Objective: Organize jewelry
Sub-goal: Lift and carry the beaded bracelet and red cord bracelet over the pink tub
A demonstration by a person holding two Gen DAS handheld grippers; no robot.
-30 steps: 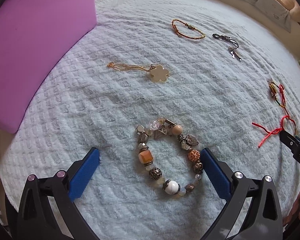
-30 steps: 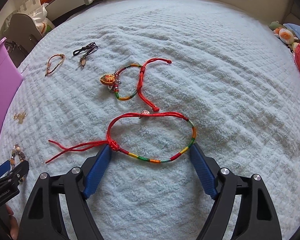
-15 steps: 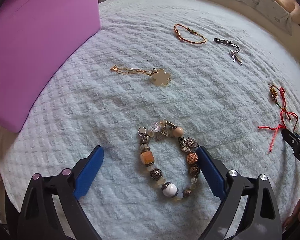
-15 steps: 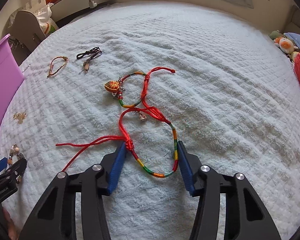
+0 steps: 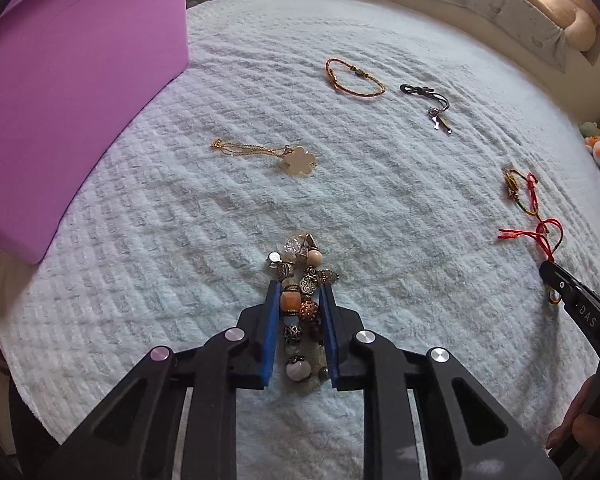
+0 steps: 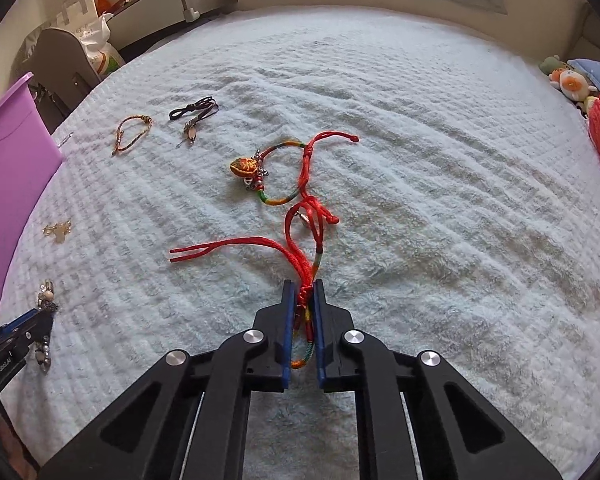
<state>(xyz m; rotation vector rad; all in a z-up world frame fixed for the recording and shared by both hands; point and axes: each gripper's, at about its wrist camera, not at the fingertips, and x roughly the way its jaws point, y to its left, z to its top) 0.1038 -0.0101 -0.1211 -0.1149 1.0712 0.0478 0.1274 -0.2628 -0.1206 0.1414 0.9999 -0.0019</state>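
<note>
Left wrist view: the left gripper point(image 5: 300, 300) is closing its blue fingers point(image 5: 272, 320) on a beaded bracelet point(image 5: 300, 312), squeezed into a narrow line on a pale blanket point(image 5: 180, 240). A purple box point(image 5: 68, 92) stands far left. Best to lift slowly so the beads don't slip.

Right wrist view: the right gripper point(image 6: 302, 300) has its fingers pressed together, pinching a red cord bracelet point(image 6: 304, 252) at its knot; loose tails trail left. Lift clear of the neighbouring charm bracelet point(image 6: 272, 172), which it seems to touch.

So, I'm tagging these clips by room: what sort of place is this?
Most likely a bedroom: the jewelry lies on a quilted bed cover, with plush toys at its edge and a padded headboard behind.
</note>
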